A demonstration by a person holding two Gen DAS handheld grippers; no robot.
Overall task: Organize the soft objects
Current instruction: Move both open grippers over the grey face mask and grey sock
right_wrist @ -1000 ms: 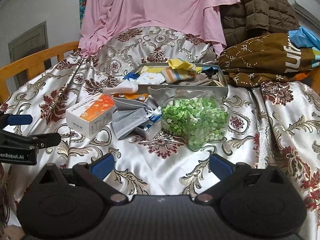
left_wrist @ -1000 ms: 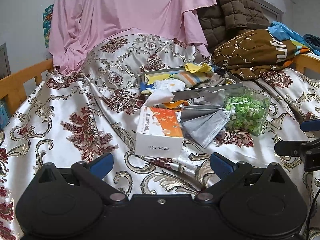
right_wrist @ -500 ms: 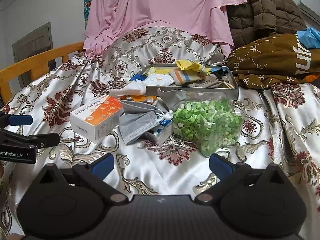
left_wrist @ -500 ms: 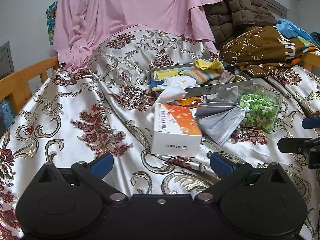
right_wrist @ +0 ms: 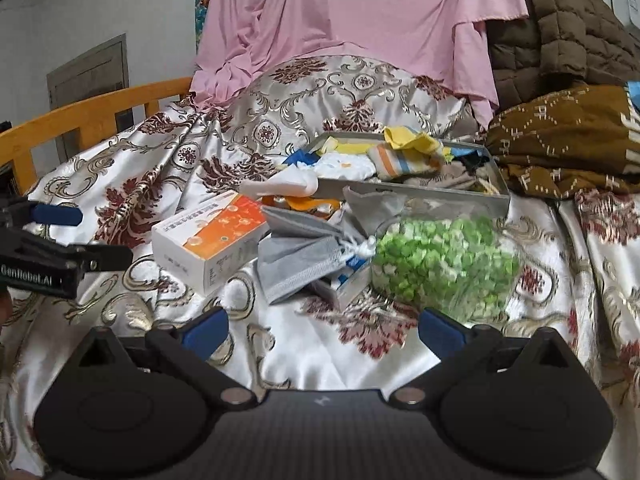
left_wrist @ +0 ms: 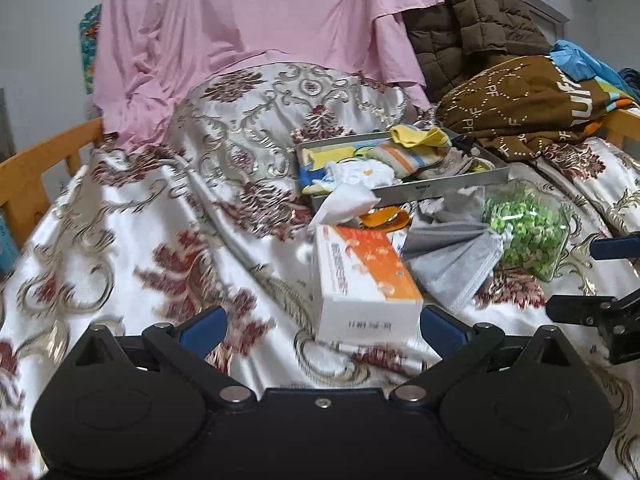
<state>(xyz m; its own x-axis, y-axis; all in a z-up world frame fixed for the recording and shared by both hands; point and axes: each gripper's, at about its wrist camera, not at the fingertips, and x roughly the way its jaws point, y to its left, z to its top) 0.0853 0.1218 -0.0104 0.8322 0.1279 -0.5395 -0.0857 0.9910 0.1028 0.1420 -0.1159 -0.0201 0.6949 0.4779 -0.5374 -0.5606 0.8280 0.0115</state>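
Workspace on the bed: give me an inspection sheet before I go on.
Surface: patterned satin bedspread, rumpled.
Job's things: grey face mask beside orange-white box; socks and cloths heaped in metal tray; white tissue spilling over its front.
Clutter: clear bag of green pieces.
Grippers: left gripper and right gripper open, holding nothing.
Cables: nothing seen.
Surroundings: pink sheet, brown quilted jacket, wooden bed rail.
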